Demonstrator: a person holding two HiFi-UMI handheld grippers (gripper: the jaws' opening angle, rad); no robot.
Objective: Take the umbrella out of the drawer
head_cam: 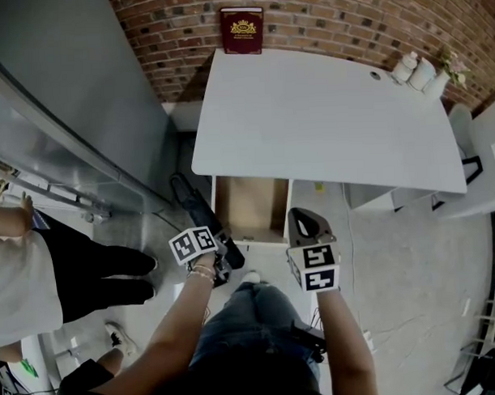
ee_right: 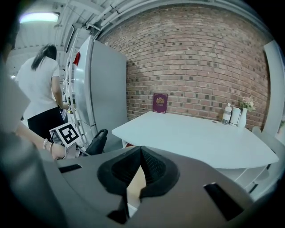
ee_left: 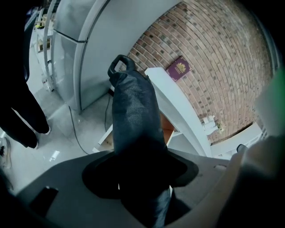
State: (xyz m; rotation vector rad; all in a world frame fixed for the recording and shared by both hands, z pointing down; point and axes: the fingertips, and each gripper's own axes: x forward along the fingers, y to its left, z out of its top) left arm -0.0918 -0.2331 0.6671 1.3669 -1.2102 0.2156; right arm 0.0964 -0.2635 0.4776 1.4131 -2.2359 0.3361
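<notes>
A black folded umbrella (head_cam: 201, 217) in its sleeve hangs in the air left of the open wooden drawer (head_cam: 249, 205) under the white desk (head_cam: 326, 117). My left gripper (head_cam: 222, 257) is shut on its lower end. In the left gripper view the umbrella (ee_left: 133, 116) rises from between the jaws of the left gripper (ee_left: 139, 176), its loop handle (ee_left: 121, 65) at the top. My right gripper (head_cam: 303, 220) hovers in front of the drawer's right side. In its own view the right gripper (ee_right: 139, 153) has its jaws together with nothing held.
A person in a white top and black trousers (head_cam: 64, 276) stands at the left by a tall grey cabinet (head_cam: 74, 101). A dark red book (head_cam: 242, 29) leans on the brick wall. Bottles and a vase (head_cam: 421, 70) stand at the desk's far right corner.
</notes>
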